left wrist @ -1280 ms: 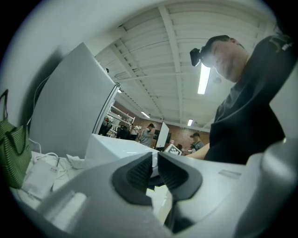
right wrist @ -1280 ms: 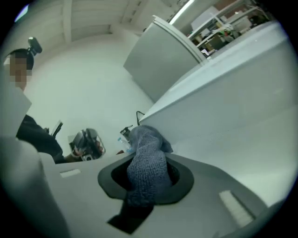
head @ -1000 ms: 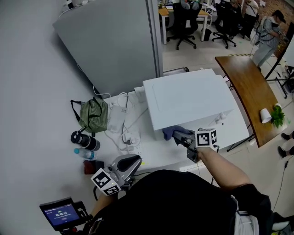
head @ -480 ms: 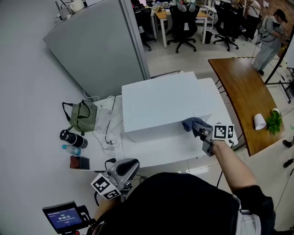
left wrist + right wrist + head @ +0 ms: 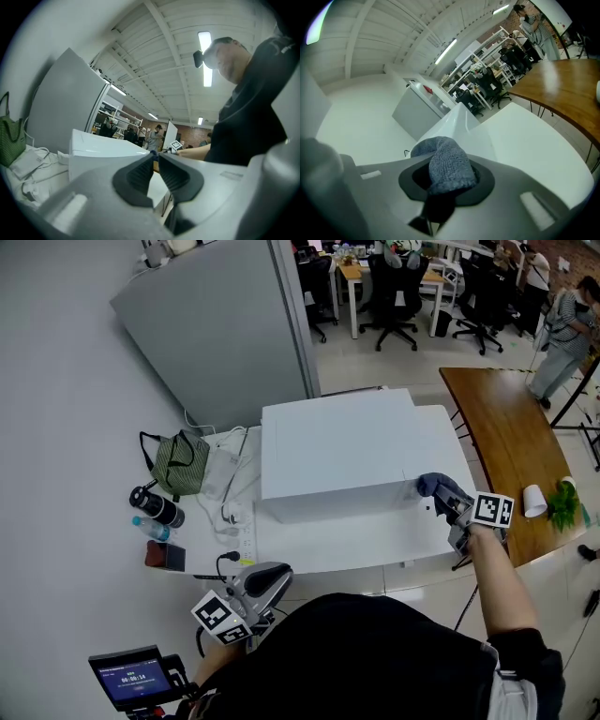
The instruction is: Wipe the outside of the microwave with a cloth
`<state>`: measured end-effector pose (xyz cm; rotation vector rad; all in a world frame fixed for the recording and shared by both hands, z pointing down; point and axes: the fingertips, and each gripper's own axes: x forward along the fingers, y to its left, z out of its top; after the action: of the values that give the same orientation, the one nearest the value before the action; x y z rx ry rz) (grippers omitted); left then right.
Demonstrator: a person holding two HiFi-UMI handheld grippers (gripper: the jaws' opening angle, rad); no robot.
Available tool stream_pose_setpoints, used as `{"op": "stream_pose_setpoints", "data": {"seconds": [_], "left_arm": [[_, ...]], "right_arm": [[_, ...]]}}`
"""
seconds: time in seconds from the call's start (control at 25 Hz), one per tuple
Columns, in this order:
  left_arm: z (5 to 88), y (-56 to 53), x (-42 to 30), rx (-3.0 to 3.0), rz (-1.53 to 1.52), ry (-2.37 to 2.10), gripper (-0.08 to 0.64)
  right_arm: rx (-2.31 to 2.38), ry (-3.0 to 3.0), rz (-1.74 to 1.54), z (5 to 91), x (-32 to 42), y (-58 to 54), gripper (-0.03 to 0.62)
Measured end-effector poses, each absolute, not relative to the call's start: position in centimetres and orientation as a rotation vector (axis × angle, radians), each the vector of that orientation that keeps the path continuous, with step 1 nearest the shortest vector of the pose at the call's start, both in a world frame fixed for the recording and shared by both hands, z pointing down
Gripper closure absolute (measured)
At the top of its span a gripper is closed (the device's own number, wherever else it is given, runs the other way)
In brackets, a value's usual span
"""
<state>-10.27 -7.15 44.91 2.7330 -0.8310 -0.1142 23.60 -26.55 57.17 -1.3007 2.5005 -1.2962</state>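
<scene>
**Head view.** The microwave (image 5: 342, 456) sits mid-table. The cloth (image 5: 434, 487), clamped in the right gripper (image 5: 450, 504), meets its front corner at 3 o'clock. Likely risk: the cloth slips past this corner and loses contact. The right forearm reaches out from 5 o'clock. The left gripper (image 5: 258, 582) idles at 7 o'clock.

**Left gripper view.** The jaws are closed and empty, pointing upward.

**Right gripper view.** The jaws pinch the bunched cloth (image 5: 447, 168). A loose fold could pull free.

The boxy white microwave (image 5: 337, 451) stood upright on the white desk (image 5: 328, 545). The bunched blue-grey knitted cloth (image 5: 434, 486), pinched in the right gripper (image 5: 450, 504), sat at its front right corner.
</scene>
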Motion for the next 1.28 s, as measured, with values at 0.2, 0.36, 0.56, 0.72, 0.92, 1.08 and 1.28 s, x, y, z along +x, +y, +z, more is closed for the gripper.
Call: {"op": "stream_pose_setpoints", "data": {"seconds": [0.2,0.36,0.56,0.72,0.92,1.08,1.28], "left_arm": [[46.0,-5.4,-16.4,2.715,-0.115,-0.864,0.525],[46.3,-3.0,-21.7,2.723,-0.082,-0.883,0.525],[47.6,-0.7,-27.8,2.699,-0.036,-0.909,0.525],[47.7,-0.4,-29.9,2.686,-0.008,-0.923,0.525],[47.0,-1.0,-26.2,2.701,0.008,-0.901,0.525],[45.9,-2.2,-19.9,2.719,-0.008,-0.863,0.525],[45.0,-2.7,-13.0,2.723,-0.001,-0.866,0.525]], "right_arm": [[-1.04,2.683,-1.497,60.0,9.4,-19.9,0.517],[-0.715,2.942,-1.417,61.9,-6.4,-18.5,0.518],[-0.743,2.933,-1.411,64.1,-16.3,-22.1,0.517],[-0.841,2.862,-1.418,64.9,-16.0,-24.2,0.517],[-0.969,2.743,-1.414,65.4,-7.2,-24.8,0.517],[-1.089,2.668,-1.397,66.0,2.8,-25.9,0.517],[-1.169,2.597,-1.393,67.0,12.7,-26.5,0.517]]}}
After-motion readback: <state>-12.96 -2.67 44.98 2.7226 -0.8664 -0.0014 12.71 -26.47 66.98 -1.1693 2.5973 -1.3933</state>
